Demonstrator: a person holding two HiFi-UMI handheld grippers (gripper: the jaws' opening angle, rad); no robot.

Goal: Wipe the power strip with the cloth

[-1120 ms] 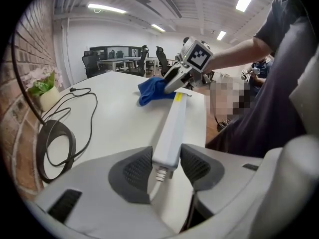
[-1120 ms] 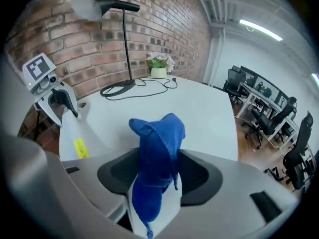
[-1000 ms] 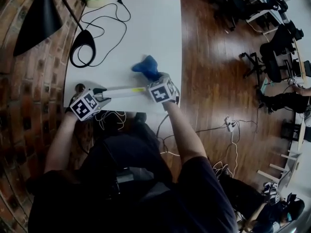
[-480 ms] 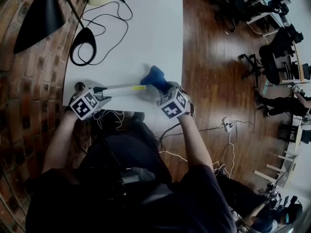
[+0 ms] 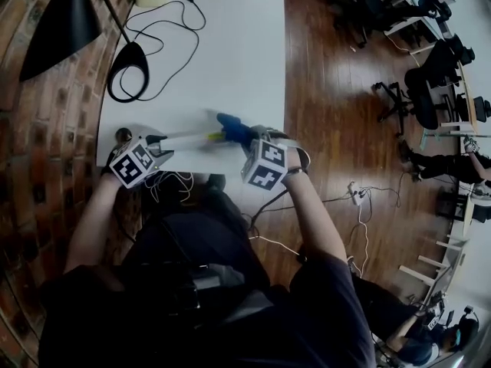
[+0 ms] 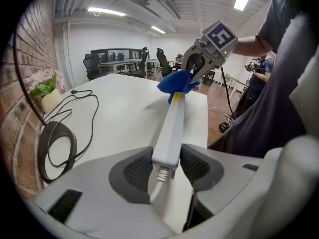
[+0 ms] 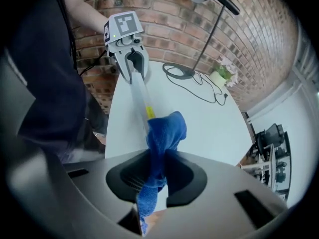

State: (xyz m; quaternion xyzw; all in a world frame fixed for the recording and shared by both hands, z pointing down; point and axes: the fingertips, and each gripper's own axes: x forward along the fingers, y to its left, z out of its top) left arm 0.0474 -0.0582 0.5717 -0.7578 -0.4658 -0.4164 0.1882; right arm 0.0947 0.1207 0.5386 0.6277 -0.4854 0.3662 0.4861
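White table (image 5: 222, 44); blue cloth (image 5: 231, 127) on power strip (image 5: 182, 137).

Head view is looking steeply down on table (image 5: 230, 52); gripper views are facing each other, close, along strip (image 6: 172, 128).

Person wears dark short-sleeved shirt (image 5: 322, 297), dark trousers (image 5: 192, 228). Handheld left gripper (image 6: 167, 166) and right gripper (image 7: 157, 176): pale grey moulded shells, dark grey ribbed pads (image 6: 137, 171). Atop each, cube (image 5: 136, 165) with black-and-white square markers, small green light on one face.
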